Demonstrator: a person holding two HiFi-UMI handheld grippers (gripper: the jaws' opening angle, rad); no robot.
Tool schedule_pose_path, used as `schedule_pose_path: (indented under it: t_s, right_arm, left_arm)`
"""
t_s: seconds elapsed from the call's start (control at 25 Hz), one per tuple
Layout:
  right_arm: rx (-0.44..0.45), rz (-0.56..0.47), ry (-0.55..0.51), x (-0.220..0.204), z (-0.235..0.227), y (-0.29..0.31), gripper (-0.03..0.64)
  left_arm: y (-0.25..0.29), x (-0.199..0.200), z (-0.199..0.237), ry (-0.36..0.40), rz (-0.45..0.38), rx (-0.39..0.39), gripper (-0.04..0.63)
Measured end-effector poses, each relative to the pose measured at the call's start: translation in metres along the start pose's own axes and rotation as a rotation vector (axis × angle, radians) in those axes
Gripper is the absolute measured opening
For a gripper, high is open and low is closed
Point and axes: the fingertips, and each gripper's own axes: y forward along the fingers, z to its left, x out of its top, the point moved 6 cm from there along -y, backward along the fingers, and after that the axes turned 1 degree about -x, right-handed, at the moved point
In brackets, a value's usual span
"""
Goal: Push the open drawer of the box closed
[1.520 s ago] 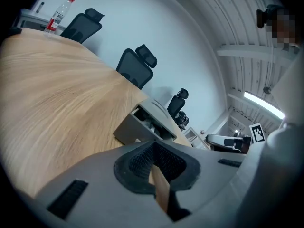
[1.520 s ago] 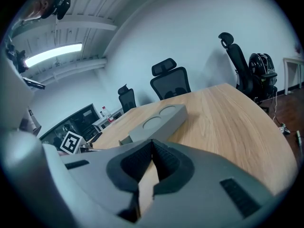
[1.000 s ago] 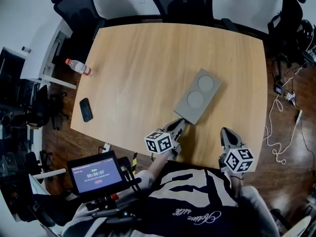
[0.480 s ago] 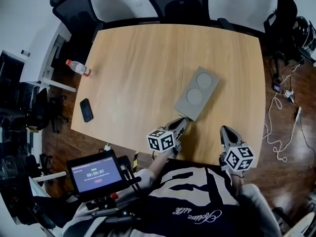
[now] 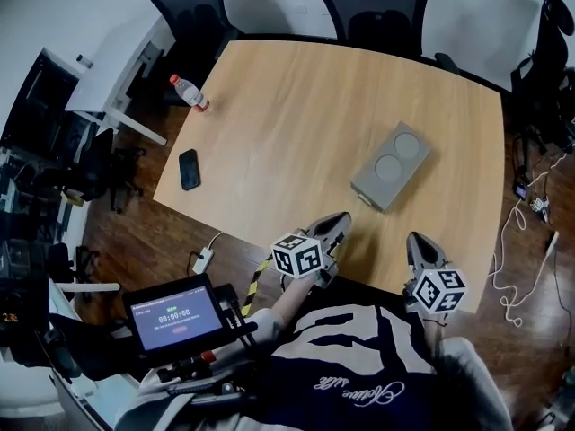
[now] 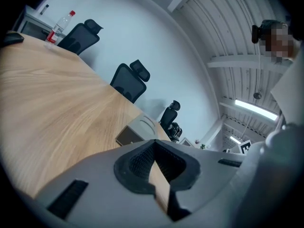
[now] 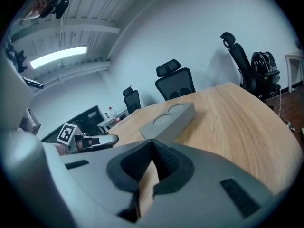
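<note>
The box point(image 5: 391, 164) lies slanted on the right part of the desk point(image 5: 296, 115), with two round hollows on its top. Its short near end faces the person. In the left gripper view this end point(image 6: 124, 137) looks dark. No drawer visibly sticks out of it, so I judge it is closed or almost closed, but I cannot be sure.

The left gripper point(image 5: 341, 215) is near this end, not touching it. Its jaws are pressed together at the tips, with nothing between them. The right gripper point(image 5: 415, 238) is further to the side, near the desk's front edge, also pinched together and empty.

The main risk, I think, is that the box is not held by anything. A push on the near end may slide the whole box over the smooth wood, and a push off the middle may turn it.

The right edge of the desk is not far from the box, so a slide in that direction is the bad one. Behind the box there is much free desk. The bottle point(image 5: 190, 92) and the phone point(image 5: 189, 169) are well apart, at the left edge.
</note>
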Motion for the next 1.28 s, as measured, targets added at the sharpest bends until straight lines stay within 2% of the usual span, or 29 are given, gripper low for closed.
schedule_pose_path:
  t_s: [0.24, 0.52, 0.96, 1.28]
  right_arm:
    - [0.042, -0.005, 0.000, -0.023, 0.036, 0.005, -0.002]
    - [0.008, -0.013, 0.028, -0.076, 0.079, -0.049, -0.002]
    - [-0.070, -0.013, 0.012, -0.115, 0.092, -0.122, -0.002]
    - [-0.041, 0.012, 0.013, -0.113, 0.096, -0.132, -0.002]
  left_arm:
    - [-0.063, -0.001, -0.002, 0.014, -0.052, 0.003, 0.003]
    - [-0.138, -0.042, -0.016, 0.013, -0.035, 0.000, 0.003]
    - [-0.147, -0.087, -0.059, 0.013, -0.005, -0.123, 0.003]
    - [-0.150, -0.078, -0.064, 0.000, -0.050, -0.081, 0.003]
